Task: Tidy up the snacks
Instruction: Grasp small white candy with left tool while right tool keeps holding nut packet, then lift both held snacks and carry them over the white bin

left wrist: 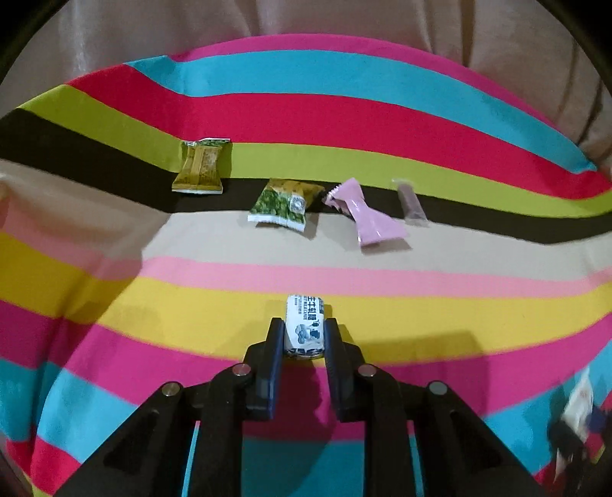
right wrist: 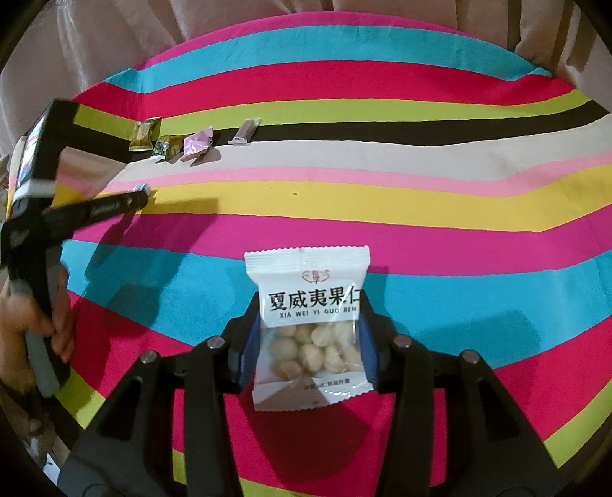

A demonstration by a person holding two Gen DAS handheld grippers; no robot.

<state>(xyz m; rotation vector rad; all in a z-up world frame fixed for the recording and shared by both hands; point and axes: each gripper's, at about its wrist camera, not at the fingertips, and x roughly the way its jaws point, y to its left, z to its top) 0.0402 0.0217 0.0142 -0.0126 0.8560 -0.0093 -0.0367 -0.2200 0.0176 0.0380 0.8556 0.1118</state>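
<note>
My left gripper [left wrist: 304, 327] is shut on a small white candy with blue print [left wrist: 305, 325], just above the yellow stripe of the tablecloth. The right wrist view shows that gripper [right wrist: 141, 197] from the side at the left. My right gripper [right wrist: 310, 306] is shut on a white packet of pale nuts [right wrist: 310, 328], its blue pads pressing both sides, above the blue and red stripes. Further back lie an olive-yellow packet [left wrist: 201, 166], a green packet [left wrist: 285, 204], a pink candy [left wrist: 363, 212] and a clear wrapped stick [left wrist: 411, 202], side by side in a row.
A bright striped cloth [left wrist: 420, 114] covers the whole table. Beige curtain [left wrist: 344, 19] hangs behind its far edge. A person's hand [right wrist: 57, 328] grips the left tool's handle at the left of the right wrist view.
</note>
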